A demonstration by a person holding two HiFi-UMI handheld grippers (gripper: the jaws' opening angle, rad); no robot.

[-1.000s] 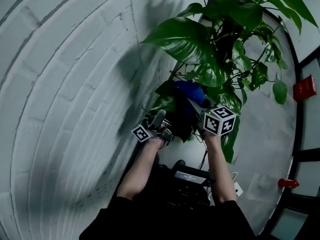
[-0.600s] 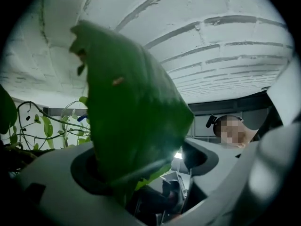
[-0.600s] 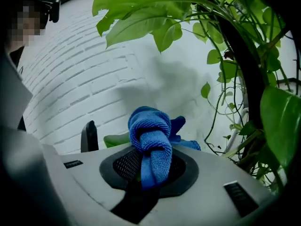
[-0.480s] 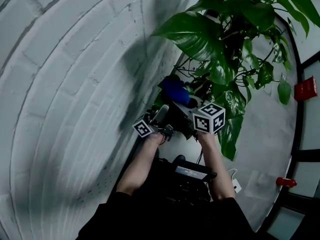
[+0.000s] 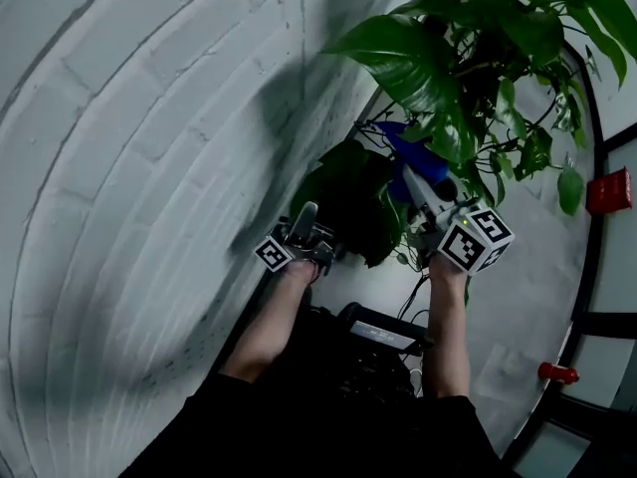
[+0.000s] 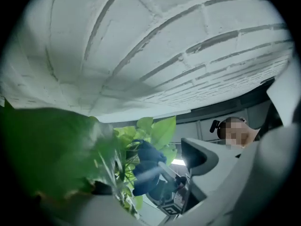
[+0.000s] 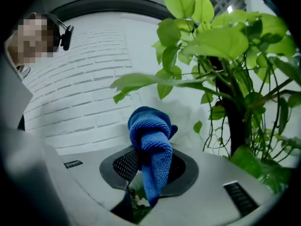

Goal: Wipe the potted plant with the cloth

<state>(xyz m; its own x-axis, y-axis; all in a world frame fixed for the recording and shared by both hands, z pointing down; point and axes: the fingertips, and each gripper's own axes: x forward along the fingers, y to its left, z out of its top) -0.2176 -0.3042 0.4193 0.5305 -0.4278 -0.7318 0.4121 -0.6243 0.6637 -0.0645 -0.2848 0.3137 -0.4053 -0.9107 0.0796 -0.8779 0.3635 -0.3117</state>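
Note:
The potted plant point(image 5: 458, 58) fills the upper right of the head view with large green leaves on a dark stem point(image 7: 235, 121). My right gripper point(image 5: 410, 173) is raised among the lower leaves, shut on a bunched blue cloth point(image 5: 400, 142). In the right gripper view the cloth point(image 7: 151, 145) stands up from between the jaws. My left gripper point(image 5: 306, 219) is lower and to the left, beside a dark drooping leaf point(image 5: 353, 199). Its jaws stand apart, and a blurred green leaf point(image 6: 47, 154) lies over its left finger. The pot is hidden.
A white brick wall point(image 5: 119, 167) curves along the left. A black device point(image 5: 376, 335) hangs at the person's waist. A red box point(image 5: 607, 189) and a small red thing point(image 5: 555, 371) sit by the dark frame on the right.
My right gripper has carried the blue cloth up and to the right, off the dark leaf and into the lower foliage. The left gripper has stayed almost where it was.

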